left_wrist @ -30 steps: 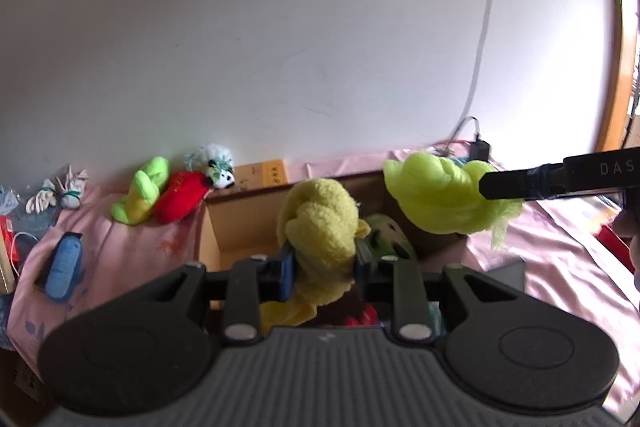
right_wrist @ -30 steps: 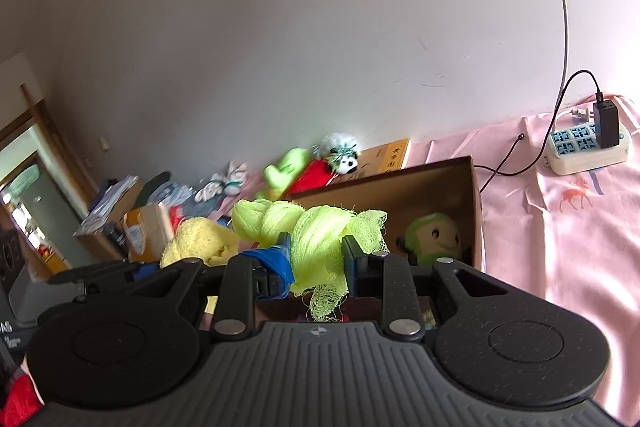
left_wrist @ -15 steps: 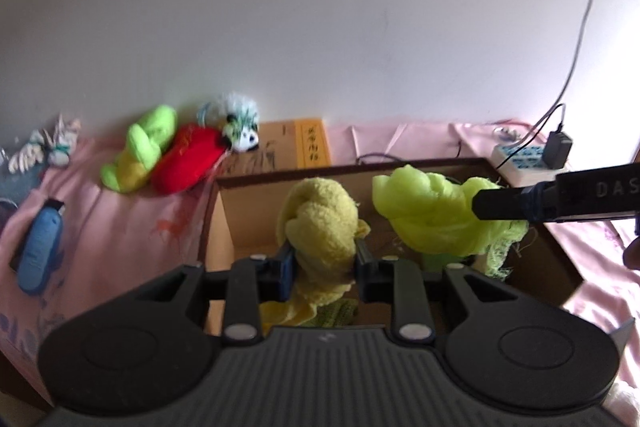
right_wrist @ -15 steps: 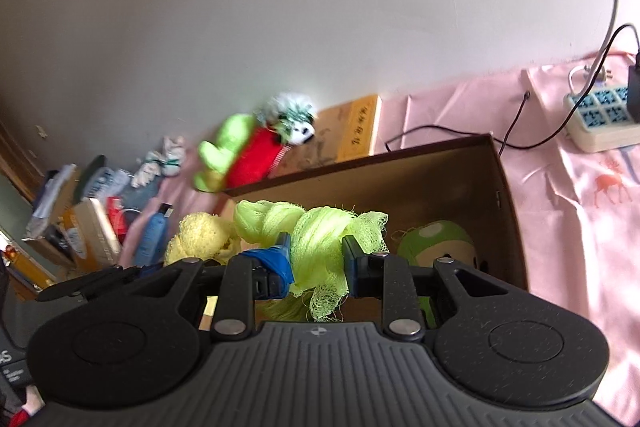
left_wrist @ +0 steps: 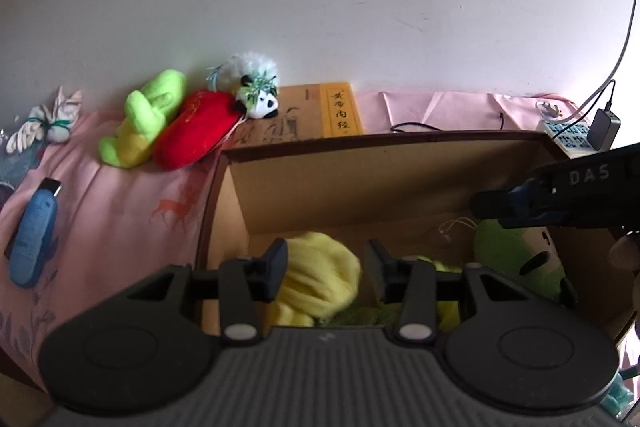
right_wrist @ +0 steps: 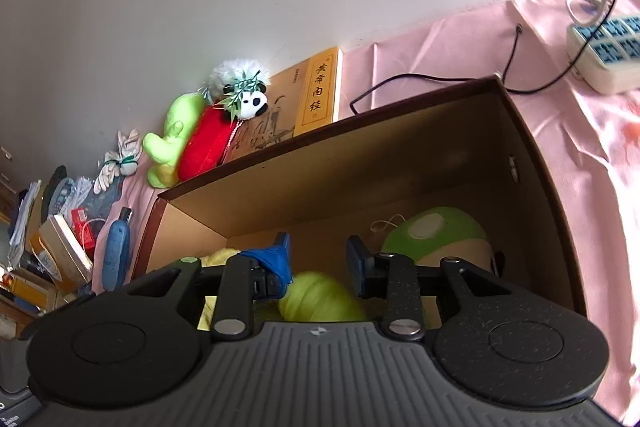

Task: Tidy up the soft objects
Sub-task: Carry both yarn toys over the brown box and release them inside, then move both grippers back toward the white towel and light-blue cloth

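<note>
Pink-clothed table's cardboard box [left_wrist: 360, 179] holds plushes [left_wrist: 320, 279].

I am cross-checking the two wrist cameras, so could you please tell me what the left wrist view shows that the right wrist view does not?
Only the left wrist view shows the black charger plugged into the power strip, and the right tongs seen from the side, reaching over the box.

Only the right wrist view shows the cluttered pile of books beyond the pink cloth's edge, and the lime ball below the right tongs.

Both show the cardboard box, mushroom toy, panda and blue bottle.
</note>
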A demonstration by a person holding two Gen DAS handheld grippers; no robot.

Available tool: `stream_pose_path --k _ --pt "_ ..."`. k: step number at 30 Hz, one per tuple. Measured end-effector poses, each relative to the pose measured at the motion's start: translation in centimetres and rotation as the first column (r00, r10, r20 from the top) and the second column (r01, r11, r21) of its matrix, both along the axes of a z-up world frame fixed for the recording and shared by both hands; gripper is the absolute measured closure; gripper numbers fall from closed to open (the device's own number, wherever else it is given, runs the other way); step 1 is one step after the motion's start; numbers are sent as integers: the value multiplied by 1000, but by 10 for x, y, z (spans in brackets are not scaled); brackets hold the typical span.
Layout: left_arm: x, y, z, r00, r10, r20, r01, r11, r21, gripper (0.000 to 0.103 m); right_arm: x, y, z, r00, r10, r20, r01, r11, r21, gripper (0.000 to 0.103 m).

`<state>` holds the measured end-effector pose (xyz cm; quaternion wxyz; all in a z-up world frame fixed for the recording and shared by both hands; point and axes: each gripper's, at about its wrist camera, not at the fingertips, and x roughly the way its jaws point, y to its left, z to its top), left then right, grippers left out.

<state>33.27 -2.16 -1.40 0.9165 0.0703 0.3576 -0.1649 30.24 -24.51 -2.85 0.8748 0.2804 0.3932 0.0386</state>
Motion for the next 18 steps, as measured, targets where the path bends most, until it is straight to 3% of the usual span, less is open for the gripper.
stream_pose_path --k 5,18 --pt "-13 -3 12 999 19 28 -20 1000 18 57 -15 -1 9 1000 1 12 -1 1000 -6 88" --pt "-90 -4 58 985 71 159 -86 993 85 50 -77 25 50 986 62 152 -45 993 -110 88"
